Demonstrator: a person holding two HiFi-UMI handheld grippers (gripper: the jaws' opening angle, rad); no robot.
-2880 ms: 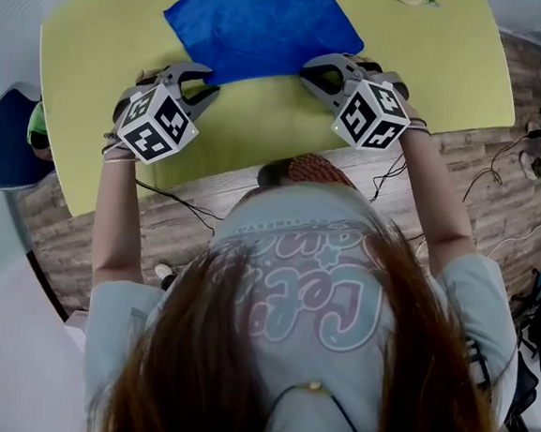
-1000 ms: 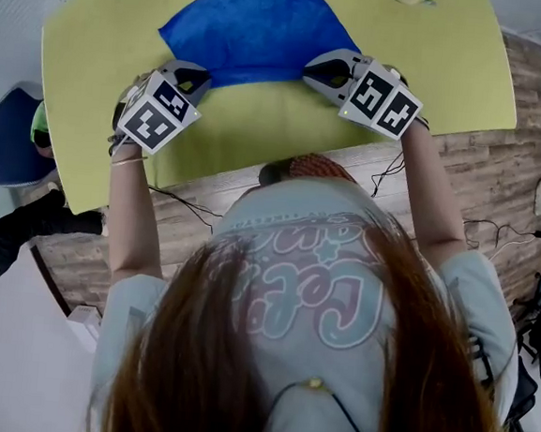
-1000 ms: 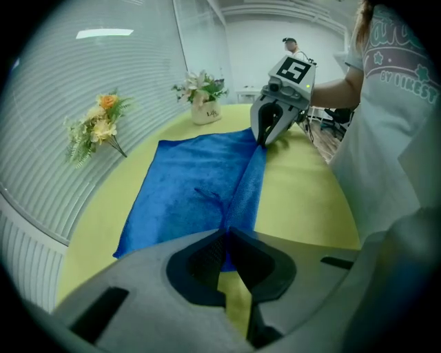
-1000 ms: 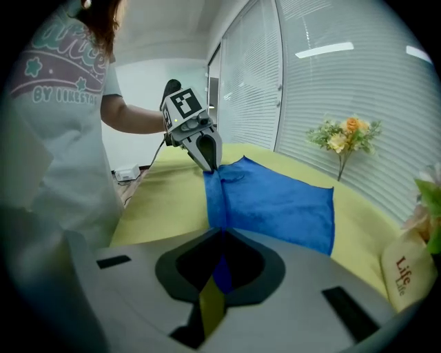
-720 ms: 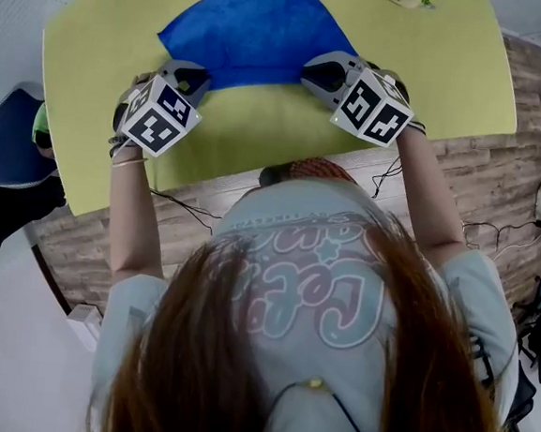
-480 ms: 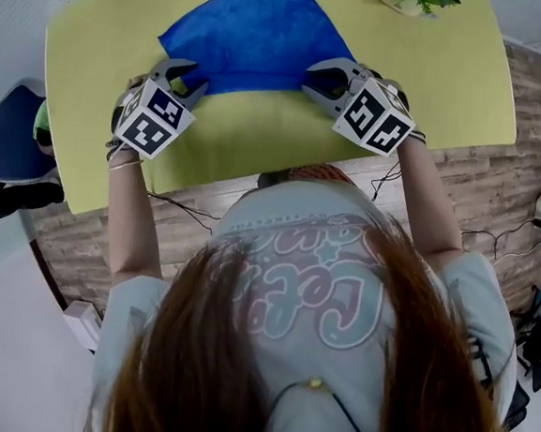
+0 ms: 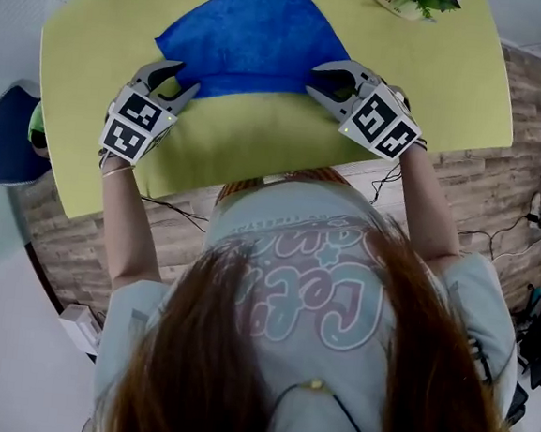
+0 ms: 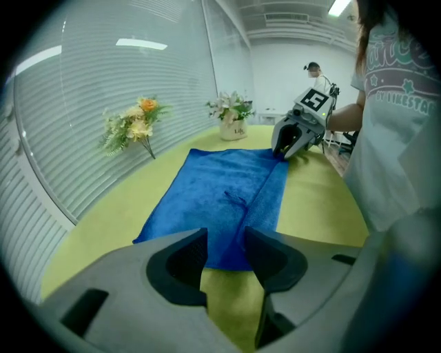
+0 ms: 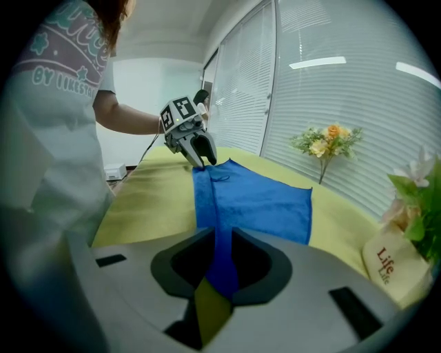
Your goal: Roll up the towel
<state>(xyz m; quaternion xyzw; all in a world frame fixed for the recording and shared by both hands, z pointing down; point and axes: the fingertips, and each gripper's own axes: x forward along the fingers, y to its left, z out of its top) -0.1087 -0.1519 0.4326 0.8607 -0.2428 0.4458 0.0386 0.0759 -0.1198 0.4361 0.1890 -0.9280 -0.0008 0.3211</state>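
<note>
Blue towel, one turn in: regripping before the next turn

Blue towel (image 7: 254,30) flat on yellow-green table (image 7: 259,134), near edge turned over into a narrow band (image 8: 265,200) running from one gripper to the other. Left gripper (image 8: 226,238) at the band's left end: jaws just opened and standing well apart, nothing pinched, the band's end lying just past the tips and bare table showing in the gap. Right gripper (image 9: 222,238) at the band's right end: jaws likewise just opened, spread only narrowly, the band running through the gap but apparently not squeezed.

Judged step: letting go and taking a fresh hold between turns. For a clean next turn:
- take both ends of the band at matching depth
- close on the band alone, not on the flat layer beneath
- lift slightly, then tip both ends away together
- keep both ends level, or expect a cone-shaped roll
- hold the band taut, since it has no support at mid-span and is likely to sag there
</note>
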